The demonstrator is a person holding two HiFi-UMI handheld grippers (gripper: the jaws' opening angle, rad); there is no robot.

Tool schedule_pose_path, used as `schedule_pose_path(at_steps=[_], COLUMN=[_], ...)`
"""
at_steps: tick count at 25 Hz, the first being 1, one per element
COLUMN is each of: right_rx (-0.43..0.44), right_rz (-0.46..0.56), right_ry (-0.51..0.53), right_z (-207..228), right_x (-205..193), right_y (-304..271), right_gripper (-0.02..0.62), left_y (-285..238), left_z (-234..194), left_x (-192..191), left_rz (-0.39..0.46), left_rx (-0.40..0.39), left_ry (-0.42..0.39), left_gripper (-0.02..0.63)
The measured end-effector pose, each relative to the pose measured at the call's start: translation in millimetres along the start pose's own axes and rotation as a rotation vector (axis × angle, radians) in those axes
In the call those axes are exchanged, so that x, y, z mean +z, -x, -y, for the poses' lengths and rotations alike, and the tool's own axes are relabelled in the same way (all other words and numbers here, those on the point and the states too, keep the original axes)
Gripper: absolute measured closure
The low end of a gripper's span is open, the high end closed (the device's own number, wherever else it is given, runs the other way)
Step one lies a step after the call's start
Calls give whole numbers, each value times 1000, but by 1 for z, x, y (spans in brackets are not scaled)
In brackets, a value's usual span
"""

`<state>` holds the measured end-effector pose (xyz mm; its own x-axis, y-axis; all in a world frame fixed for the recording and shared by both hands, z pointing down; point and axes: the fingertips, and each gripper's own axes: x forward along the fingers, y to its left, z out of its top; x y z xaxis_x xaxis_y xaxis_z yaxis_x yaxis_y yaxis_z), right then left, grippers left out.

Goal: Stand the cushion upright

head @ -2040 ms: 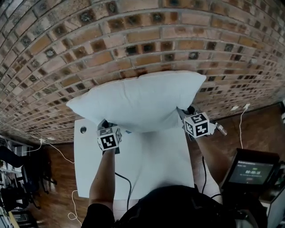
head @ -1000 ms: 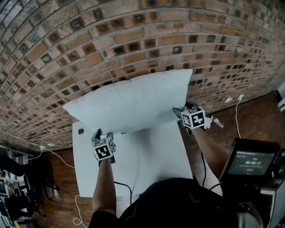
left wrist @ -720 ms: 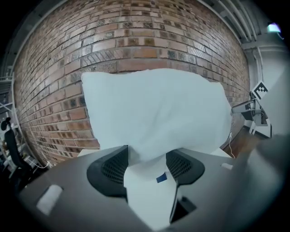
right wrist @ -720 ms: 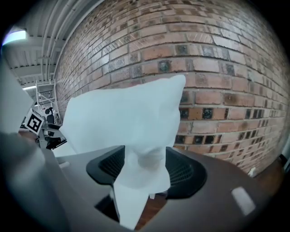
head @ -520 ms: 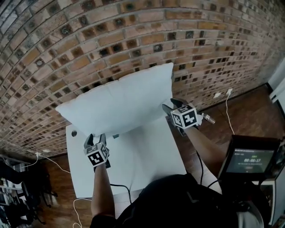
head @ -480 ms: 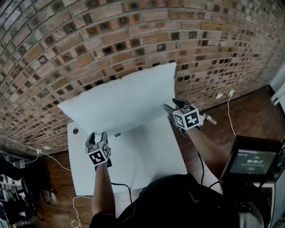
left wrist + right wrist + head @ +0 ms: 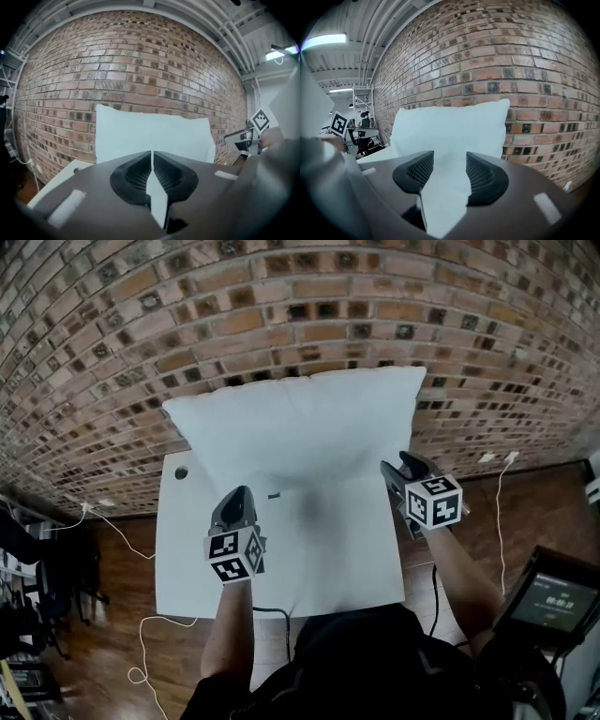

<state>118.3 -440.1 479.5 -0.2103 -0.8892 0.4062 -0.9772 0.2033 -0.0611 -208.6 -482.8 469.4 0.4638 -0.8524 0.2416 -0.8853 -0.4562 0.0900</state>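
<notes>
The white cushion (image 7: 300, 423) stands upright on its long edge at the back of the white table (image 7: 309, 563), leaning on the brick wall (image 7: 281, 306). My left gripper (image 7: 236, 495) hovers over the table in front of the cushion's left half, clear of it. Its jaws have just closed and are shut with nothing between them (image 7: 151, 157). My right gripper (image 7: 398, 465) sits off the cushion's lower right corner, not touching it. Its jaws have narrowed a little and stand open and empty (image 7: 445, 164). Both gripper views show the cushion (image 7: 150, 138) (image 7: 450, 131) ahead.
A round hole (image 7: 181, 472) is in the table's back left corner, and a small dark mark (image 7: 274, 495) lies near the cushion's base. A screen (image 7: 553, 601) stands at the lower right. Cables (image 7: 141, 676) trail over the wooden floor on both sides.
Both grippers have come off the cushion's lower corners and drawn back toward me. The left jaws have shut. The cushion stays standing against the wall.
</notes>
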Motion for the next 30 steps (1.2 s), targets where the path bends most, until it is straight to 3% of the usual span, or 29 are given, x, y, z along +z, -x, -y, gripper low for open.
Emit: schedule_pose_path(at_steps=[1, 4, 8, 13, 18, 24, 27, 30], right_rx=[-4, -6, 52, 154, 215, 281, 303, 286], right_rz=[10, 52, 125, 186, 170, 176, 197, 241], right_ry=[-6, -17, -49, -66, 13, -8, -42, 10], right_z=[-3, -9, -13, -14, -6, 5, -7, -23], right_x=[1, 10, 20, 25, 10, -20, -29, -18], right_y=[7, 33, 69, 110, 161, 194, 207, 226], right_gripper=[382, 512, 589, 589, 589, 589, 589, 589], left_y=[5, 15, 40, 75, 114, 141, 155, 172], left_z=[6, 31, 69, 115, 173, 232, 237, 216], left_x=[5, 12, 16, 37, 46, 39, 34, 41], left_rz=[30, 70, 98, 154, 150, 124, 98, 130], left_rx=[-35, -144, -213, -196, -185, -180, -131, -62], left_ry=[2, -2, 26, 19, -29, -80, -129, -132], left_gripper=[606, 606, 606, 606, 606, 606, 606, 606])
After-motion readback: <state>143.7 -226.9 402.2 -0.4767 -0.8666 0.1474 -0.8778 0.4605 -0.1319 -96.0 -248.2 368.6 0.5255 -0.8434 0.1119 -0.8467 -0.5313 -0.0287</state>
